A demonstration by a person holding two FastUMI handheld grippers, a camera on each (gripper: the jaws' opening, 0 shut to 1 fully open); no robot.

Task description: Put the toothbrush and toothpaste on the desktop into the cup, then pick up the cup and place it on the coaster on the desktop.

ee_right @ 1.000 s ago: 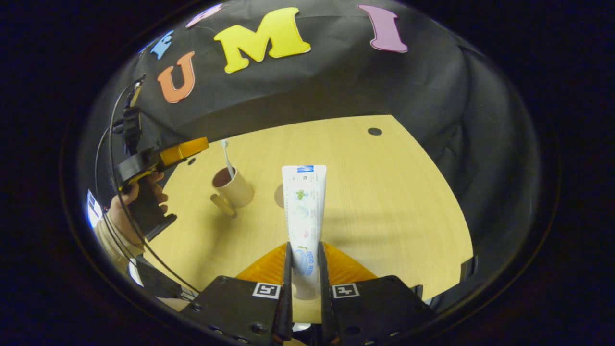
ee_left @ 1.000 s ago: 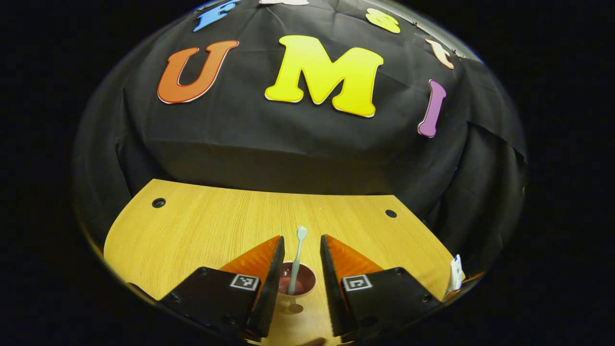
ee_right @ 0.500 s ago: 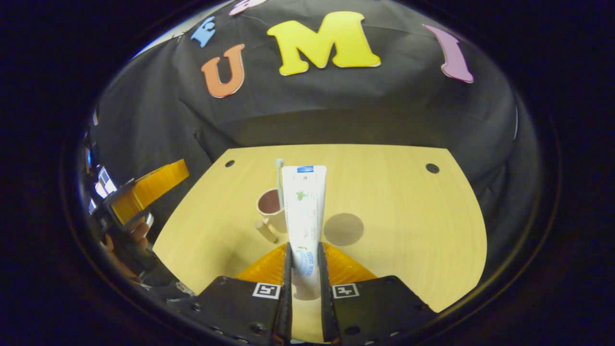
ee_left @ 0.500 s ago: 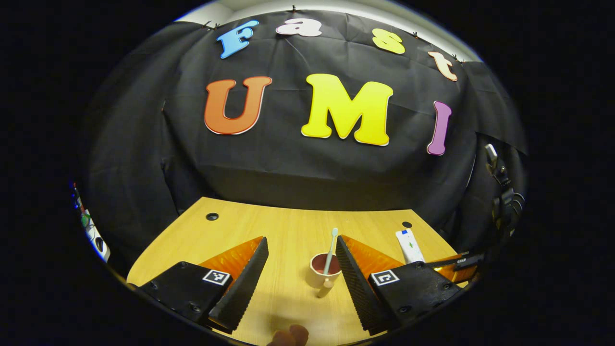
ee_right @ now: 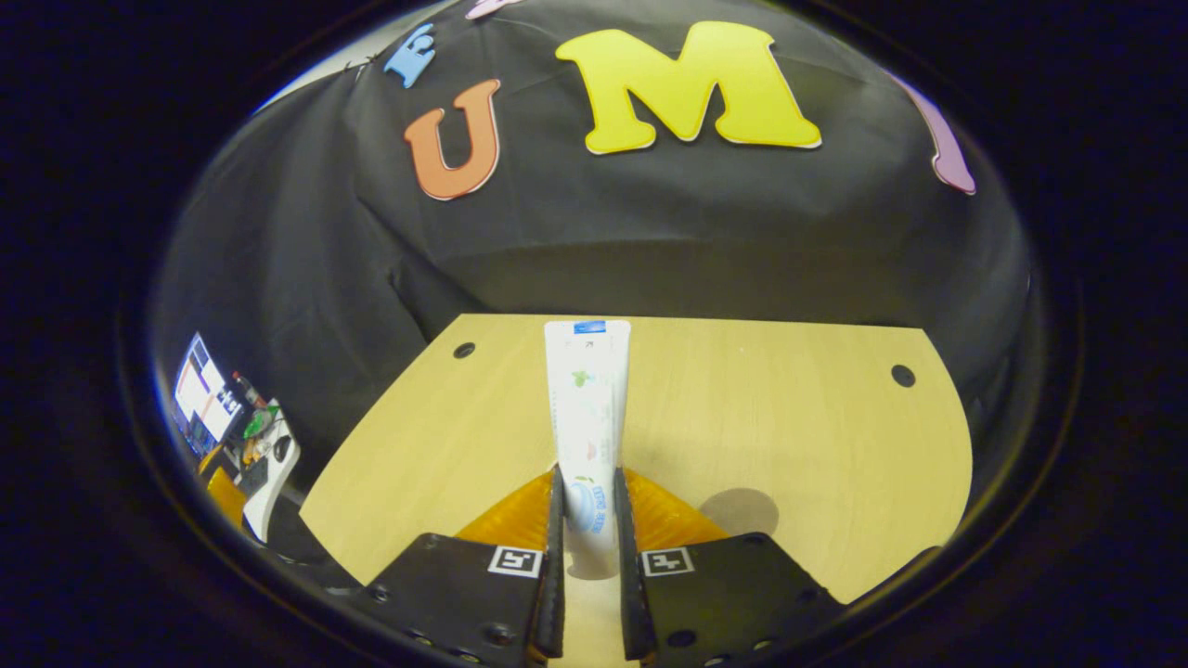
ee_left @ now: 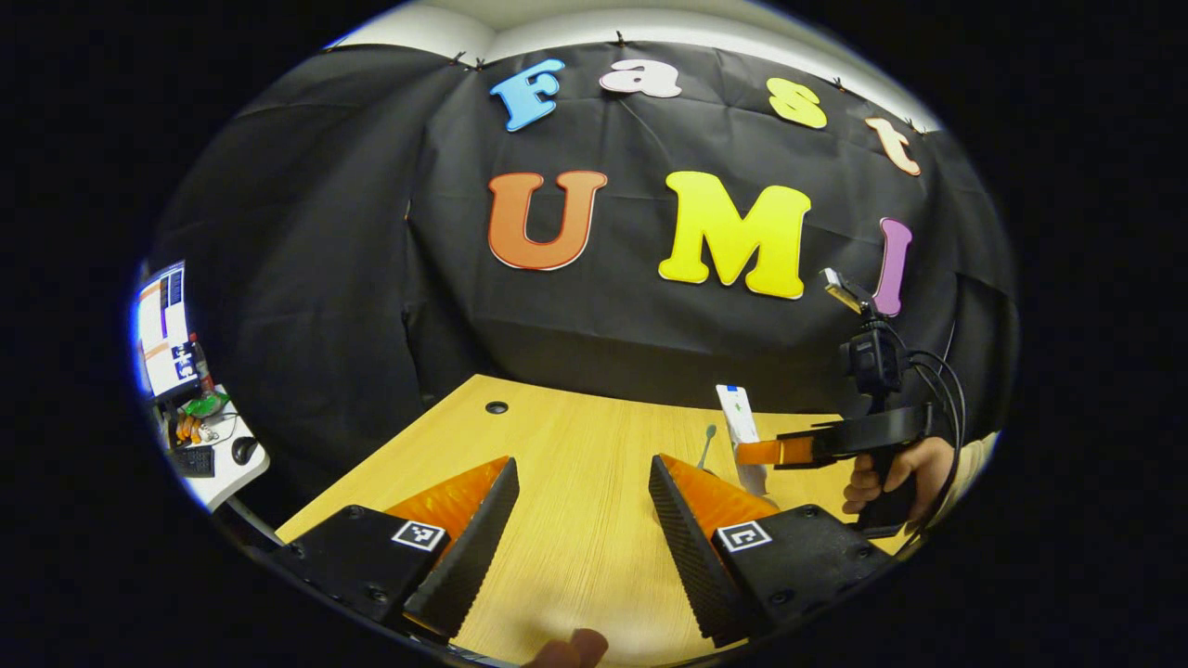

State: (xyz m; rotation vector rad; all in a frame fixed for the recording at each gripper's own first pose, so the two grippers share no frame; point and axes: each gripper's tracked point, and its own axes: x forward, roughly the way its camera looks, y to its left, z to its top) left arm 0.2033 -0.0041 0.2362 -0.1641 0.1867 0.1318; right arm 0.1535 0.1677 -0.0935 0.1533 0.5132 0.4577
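While the right gripper has its fingers clamped flat on the cap end of the toothpaste, the tube sticks straight out ahead of it over the desktop. Makes sense to me: hold it low and the long free end is what you can steer into a cup mouth. In the left gripper view you can see that same tube standing up from the orange fingers, with a hand wrapped round the grip behind them.

Left gripper is wide apart with nothing between the fingers, just bare wood, so I'd guess it's parked out of the way so the other one has room.

Toothbrush: only a thin stem with a small head pokes up behind the left gripper's right-hand finger, close to the toothpaste. I'd say it's sitting in the cup, but the cup itself is hidden behind that finger so can't confirm. The round brownish disc on the wood in the right gripper view is probably the coaster, lying just right of the gripper's fingers.

So my read: brush likely done, paste is in the air on its way to the cup, coaster step is not yet started. Main risk is the tube tipping the cup if it goes in at an angle
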